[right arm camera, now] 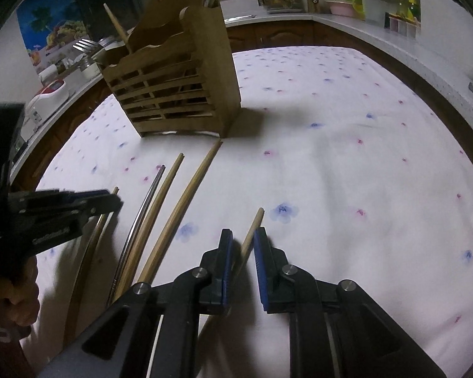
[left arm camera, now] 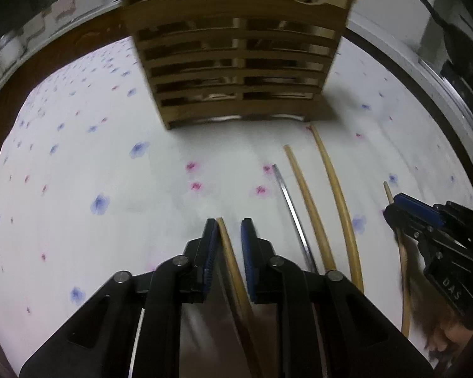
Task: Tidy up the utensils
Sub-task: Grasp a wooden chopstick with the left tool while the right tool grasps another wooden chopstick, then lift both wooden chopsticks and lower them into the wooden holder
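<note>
A slatted wooden holder [right arm camera: 176,94] stands on the flowered cloth [right arm camera: 347,170], with a chopstick, forks and spoons rising from it. Going left to right in the right wrist view: the left gripper [right arm camera: 118,197] is nearly closed on a wooden chopstick [left arm camera: 233,264], which lies against its left pad. Next lie a metal chopstick [right arm camera: 145,208] and two wooden ones [right arm camera: 186,201], side by side and pointing towards the holder. Last, the right gripper [right arm camera: 242,242], its jaws narrow, has another chopstick [right arm camera: 252,233] between the pads; I cannot tell whether they press it.
</note>
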The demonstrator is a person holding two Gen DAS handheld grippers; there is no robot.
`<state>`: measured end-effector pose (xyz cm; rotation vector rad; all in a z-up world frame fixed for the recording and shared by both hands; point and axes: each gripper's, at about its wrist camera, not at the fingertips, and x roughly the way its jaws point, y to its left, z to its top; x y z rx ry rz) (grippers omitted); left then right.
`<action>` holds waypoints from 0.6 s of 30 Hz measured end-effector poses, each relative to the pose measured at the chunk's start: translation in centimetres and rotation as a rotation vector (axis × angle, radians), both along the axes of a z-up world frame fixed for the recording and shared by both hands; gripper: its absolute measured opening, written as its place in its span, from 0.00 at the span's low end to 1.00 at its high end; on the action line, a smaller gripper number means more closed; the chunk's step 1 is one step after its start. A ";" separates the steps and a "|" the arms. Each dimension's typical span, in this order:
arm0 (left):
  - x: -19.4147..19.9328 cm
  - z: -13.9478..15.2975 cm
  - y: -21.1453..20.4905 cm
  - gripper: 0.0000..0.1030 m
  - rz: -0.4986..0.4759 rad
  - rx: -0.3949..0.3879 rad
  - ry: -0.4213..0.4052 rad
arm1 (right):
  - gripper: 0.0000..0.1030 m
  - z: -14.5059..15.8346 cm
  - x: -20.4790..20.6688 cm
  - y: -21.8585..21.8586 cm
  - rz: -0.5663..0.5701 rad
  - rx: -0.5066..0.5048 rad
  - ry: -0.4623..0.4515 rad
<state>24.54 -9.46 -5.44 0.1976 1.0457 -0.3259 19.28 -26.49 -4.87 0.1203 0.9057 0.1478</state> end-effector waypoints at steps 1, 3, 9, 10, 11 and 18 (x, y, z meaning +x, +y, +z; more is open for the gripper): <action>-0.1 0.0 -0.3 0.06 -0.011 0.007 -0.003 | 0.15 0.0 0.0 0.1 0.001 -0.005 0.000; -0.3 0.1 -0.4 0.06 -0.016 0.005 -0.002 | 0.13 0.0 0.1 0.2 0.002 -0.013 0.000; -2.7 3.4 1.6 0.04 0.011 -0.123 -0.054 | 0.06 0.7 -0.6 -0.7 -0.009 0.069 -0.015; -3.3 4.3 2.1 0.04 0.015 -0.147 -0.072 | 0.05 1.4 -1.1 -0.8 -0.007 0.086 -0.032; -3.7 5.1 2.3 0.04 0.018 -0.162 -0.087 | 0.05 1.8 -1.3 -0.8 -0.006 0.095 -0.042; -7.4 11.4 5.6 0.04 0.046 -0.283 -0.216 | 0.05 7.1 -3.8 -0.6 0.014 0.148 -0.168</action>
